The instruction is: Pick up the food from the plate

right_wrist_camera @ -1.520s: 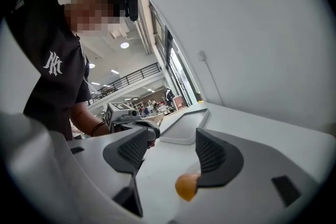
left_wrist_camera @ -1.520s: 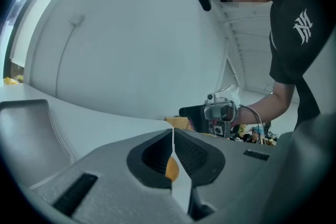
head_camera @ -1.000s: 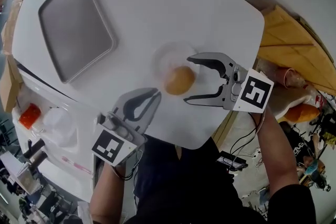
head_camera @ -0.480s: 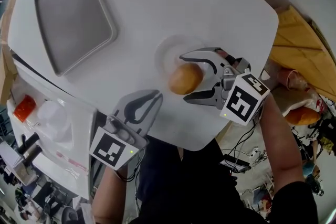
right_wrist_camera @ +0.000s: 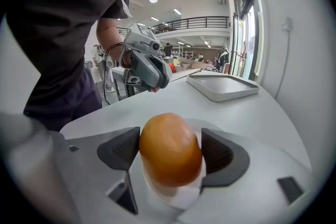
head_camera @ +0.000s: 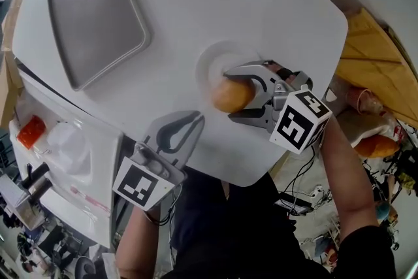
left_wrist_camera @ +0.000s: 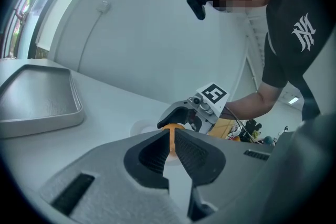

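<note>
A round golden-brown bun (head_camera: 230, 95) (right_wrist_camera: 170, 149) stands on a small white plate (head_camera: 210, 63) (right_wrist_camera: 209, 127) near the front of the white table (head_camera: 261, 3). My right gripper (head_camera: 232, 94) (right_wrist_camera: 170, 153) reaches in from the right. Its jaws bracket the bun and are closing: the left pad is at the crust and a thin gap shows at the right pad. My left gripper (head_camera: 189, 122) (left_wrist_camera: 171, 140) rests low on the table nearer the person, shut and empty. A sliver of the bun (left_wrist_camera: 170, 127) shows beyond its tips.
A grey rectangular tray (head_camera: 98, 16) (left_wrist_camera: 37, 102) (right_wrist_camera: 223, 86) lies at the far left of the table. Cardboard (head_camera: 375, 55) sits off the table's right edge. A white cart with an orange item (head_camera: 29, 131) stands to the left. The table's front edge runs just behind both grippers.
My right gripper has slid left over the plate, so its jaws now sit on either side of the bun. The left gripper has stayed in place.
</note>
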A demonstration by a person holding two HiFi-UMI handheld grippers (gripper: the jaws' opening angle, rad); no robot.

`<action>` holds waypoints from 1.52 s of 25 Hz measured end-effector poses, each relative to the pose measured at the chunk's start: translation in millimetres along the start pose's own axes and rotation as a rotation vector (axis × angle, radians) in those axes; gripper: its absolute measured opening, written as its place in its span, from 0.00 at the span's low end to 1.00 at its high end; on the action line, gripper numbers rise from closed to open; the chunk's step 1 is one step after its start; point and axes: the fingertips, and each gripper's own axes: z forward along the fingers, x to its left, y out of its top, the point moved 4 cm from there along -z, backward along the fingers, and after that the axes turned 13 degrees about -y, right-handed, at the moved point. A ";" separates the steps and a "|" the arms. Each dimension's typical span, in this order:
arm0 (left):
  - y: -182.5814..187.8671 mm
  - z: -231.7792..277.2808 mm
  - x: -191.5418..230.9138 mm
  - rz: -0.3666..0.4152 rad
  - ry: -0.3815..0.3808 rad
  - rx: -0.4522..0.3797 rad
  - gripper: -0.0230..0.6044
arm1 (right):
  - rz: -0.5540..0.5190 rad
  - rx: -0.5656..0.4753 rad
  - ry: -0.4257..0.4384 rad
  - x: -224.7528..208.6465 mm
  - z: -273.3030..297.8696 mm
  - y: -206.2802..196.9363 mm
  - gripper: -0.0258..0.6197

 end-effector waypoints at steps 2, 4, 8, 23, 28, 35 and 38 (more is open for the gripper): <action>2.7 -3.8 -2.3 0.009 -0.003 0.000 0.05 | 0.013 0.004 -0.006 0.4 -1.9 2.7 0.60; 6.4 -9.8 -5.7 0.011 -0.005 0.003 0.05 | 0.042 -0.002 -0.019 -0.1 -7.1 9.9 0.60; 23.6 -25.5 -9.2 0.025 -0.022 -0.008 0.05 | 0.128 -0.039 -0.094 -9.8 -28.0 39.2 0.60; 175.8 -87.4 -75.7 0.309 -0.184 -0.139 0.05 | 0.334 -0.337 -0.521 -14.9 -190.7 228.1 0.60; 216.3 -98.5 -108.3 0.412 -0.200 -0.193 0.05 | 0.304 -0.399 -0.581 9.9 -235.2 272.5 0.60; 240.6 -120.3 -190.3 0.537 -0.176 -0.239 0.05 | 0.324 -0.529 -0.642 75.9 -317.7 302.6 0.60; 236.5 -124.8 -226.2 0.569 -0.142 -0.250 0.05 | 0.303 -0.571 -0.669 112.3 -354.5 306.7 0.60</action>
